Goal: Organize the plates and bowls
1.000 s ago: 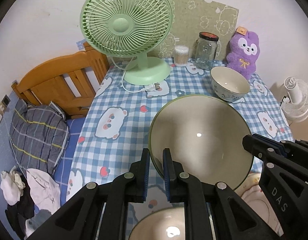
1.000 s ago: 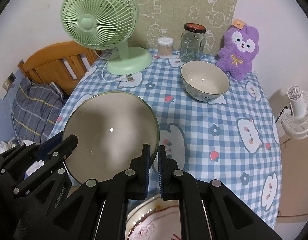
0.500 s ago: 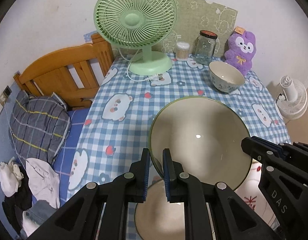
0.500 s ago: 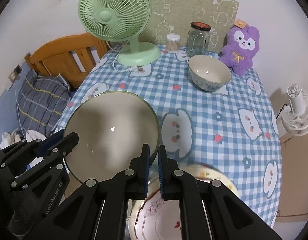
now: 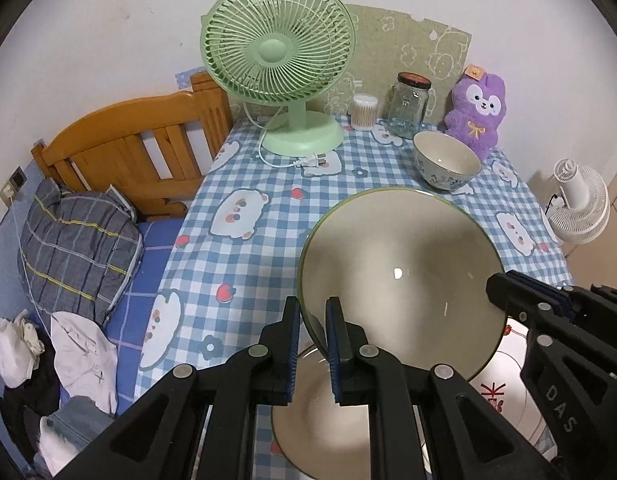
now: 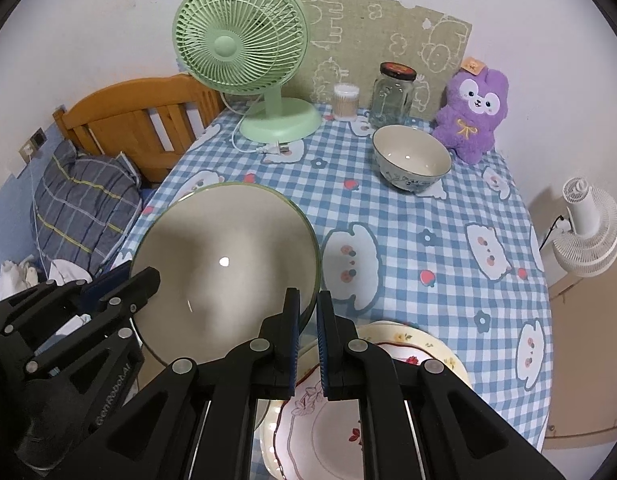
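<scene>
A large beige bowl with a green rim point(image 5: 400, 276) point(image 6: 228, 264) hangs tilted above the near part of the table, held from both sides. My left gripper point(image 5: 310, 316) is shut on its left rim, and it also shows in the right wrist view point(image 6: 148, 280). On the opposite rim my right gripper point(image 6: 307, 312) is shut, seen from the left wrist as well point(image 5: 504, 292). Under the held bowl lies a second beige green-rimmed dish point(image 5: 324, 420). Beside it are stacked flowered plates point(image 6: 428, 344) point(image 5: 504, 392). A small patterned bowl point(image 5: 446, 160) point(image 6: 410, 160) stands at the far right.
On the blue checked tablecloth point(image 6: 428, 216) a green fan point(image 5: 276, 52), a swab box point(image 5: 364, 112), a glass jar point(image 5: 408, 108) and a purple plush point(image 5: 478, 112) line the back. A wooden bed headboard point(image 5: 140, 152) stands left, a white fan point(image 6: 588, 224) right.
Both grippers have drawn back toward the near table edge with the large bowl between them. The beige dish and the flowered plates below have come further into view.
</scene>
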### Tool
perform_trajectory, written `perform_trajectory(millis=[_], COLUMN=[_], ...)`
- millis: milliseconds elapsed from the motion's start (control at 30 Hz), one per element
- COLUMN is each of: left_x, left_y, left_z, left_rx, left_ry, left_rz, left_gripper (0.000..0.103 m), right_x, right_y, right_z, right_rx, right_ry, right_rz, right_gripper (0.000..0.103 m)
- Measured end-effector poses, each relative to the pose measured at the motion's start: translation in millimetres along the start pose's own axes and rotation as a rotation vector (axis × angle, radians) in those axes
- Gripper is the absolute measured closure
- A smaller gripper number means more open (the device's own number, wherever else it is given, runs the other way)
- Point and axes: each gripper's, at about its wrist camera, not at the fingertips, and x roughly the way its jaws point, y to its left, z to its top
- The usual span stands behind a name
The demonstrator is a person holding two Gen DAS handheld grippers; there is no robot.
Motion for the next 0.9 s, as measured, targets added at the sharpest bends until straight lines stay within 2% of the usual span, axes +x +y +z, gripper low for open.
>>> perform_trajectory(millis=[133, 400, 900], left_x=[-6, -9, -7], left_y=[3, 7, 13], left_z=[-6, -23, -51], left_rx=[0.001, 0.023, 0.039], left_ry=[-0.006, 0.008, 0.037], left_rz=[0.010, 0.035, 0.023], left_gripper=[0.094, 0.094, 0.093], right_x=[3, -2, 3], right_y=[3, 16, 24], right_z=[-5, -18, -47], right_rx=[0.007, -0.019, -0.020], right_ry=[0.029, 0.032, 0.076], right_rz=[0.027, 0.024, 0.028], right_gripper=[0.093, 0.093, 0.093])
